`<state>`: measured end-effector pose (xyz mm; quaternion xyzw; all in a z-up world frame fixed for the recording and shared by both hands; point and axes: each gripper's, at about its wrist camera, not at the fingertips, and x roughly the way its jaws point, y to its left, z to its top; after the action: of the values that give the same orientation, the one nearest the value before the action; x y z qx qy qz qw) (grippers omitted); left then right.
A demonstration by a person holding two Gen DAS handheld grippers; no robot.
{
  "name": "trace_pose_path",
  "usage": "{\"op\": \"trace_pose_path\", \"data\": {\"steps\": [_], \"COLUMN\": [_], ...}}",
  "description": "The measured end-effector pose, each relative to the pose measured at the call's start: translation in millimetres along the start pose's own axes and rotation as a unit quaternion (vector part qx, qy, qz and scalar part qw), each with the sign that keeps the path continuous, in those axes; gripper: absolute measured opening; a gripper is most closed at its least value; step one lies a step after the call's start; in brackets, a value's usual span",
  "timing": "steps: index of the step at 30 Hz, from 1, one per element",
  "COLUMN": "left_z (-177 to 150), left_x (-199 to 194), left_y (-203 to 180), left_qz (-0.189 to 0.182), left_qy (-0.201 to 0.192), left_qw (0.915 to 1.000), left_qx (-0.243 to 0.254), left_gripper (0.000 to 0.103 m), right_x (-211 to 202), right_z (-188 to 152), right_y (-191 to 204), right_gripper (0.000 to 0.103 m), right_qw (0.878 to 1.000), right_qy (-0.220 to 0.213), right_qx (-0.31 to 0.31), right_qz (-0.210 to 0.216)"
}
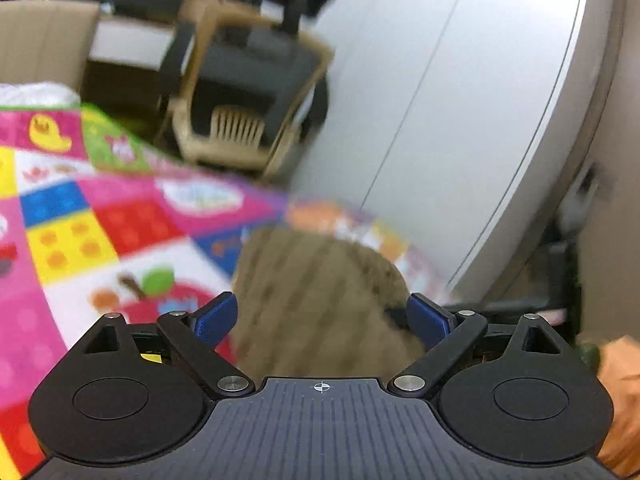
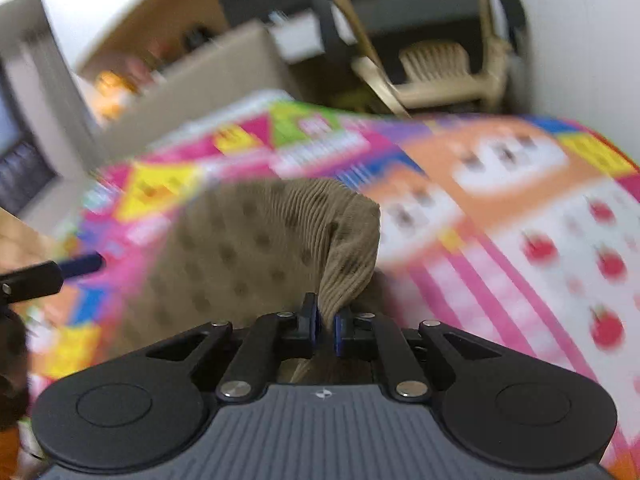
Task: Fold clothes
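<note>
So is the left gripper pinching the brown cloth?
No, the left gripper has its blue fingers spread wide over the brown cloth.

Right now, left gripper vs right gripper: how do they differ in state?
The left gripper has its jaws spread wide and holds nothing; the right gripper is pinched shut on a fold of the tan ribbed garment. The left gripper only frames the garment between its blue pads; the right gripper has the cloth bunched and raised at its tips. Both point over the same garment on the colourful play mat.

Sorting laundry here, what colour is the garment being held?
Tan ribbed garment with darker dots, clearest in the right wrist view.
</note>
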<state>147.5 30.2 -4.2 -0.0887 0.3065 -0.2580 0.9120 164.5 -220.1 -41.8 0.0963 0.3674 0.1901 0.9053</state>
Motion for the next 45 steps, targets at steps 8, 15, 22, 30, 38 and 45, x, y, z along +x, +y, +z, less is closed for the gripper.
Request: {"op": "trace_pose_path", "data": {"steps": [8,15,22,30,38,45], "left_z": [-24,-28,-31,-35,-37,-26], "left_x": [37,39,32,31,28,13], "left_y": [-12,-12,-10,-14,-14,-16], "left_qz": [0.048,0.055,0.057,0.050,0.060,0.050], "left_qy": [0.076,0.080,0.079,0.078,0.079,0.059], "left_qw": [0.9946,0.9937,0.9936,0.9941,0.9934,0.9956], "left_qx": [0.054,0.056,0.057,0.057,0.057,0.052], "left_gripper": [0.096,0.096,0.097,0.098,0.098,0.097], "right_x": [-35,-17,70,40,-10,-22], "right_z": [26,75,59,34,6,-45], "right_y": [12,54,50,27,39,29], "right_gripper": [0.047,0.052,0.053,0.055,0.058,0.061], "right_qw": [0.995,0.987,0.995,0.995,0.988,0.988], "right_qy": [-0.078,-0.108,-0.017,-0.013,-0.036,-0.012], "right_qx": [-0.060,-0.098,-0.103,-0.093,-0.137,-0.129], "right_qz": [-0.009,0.063,-0.005,-0.030,-0.056,-0.080]}}
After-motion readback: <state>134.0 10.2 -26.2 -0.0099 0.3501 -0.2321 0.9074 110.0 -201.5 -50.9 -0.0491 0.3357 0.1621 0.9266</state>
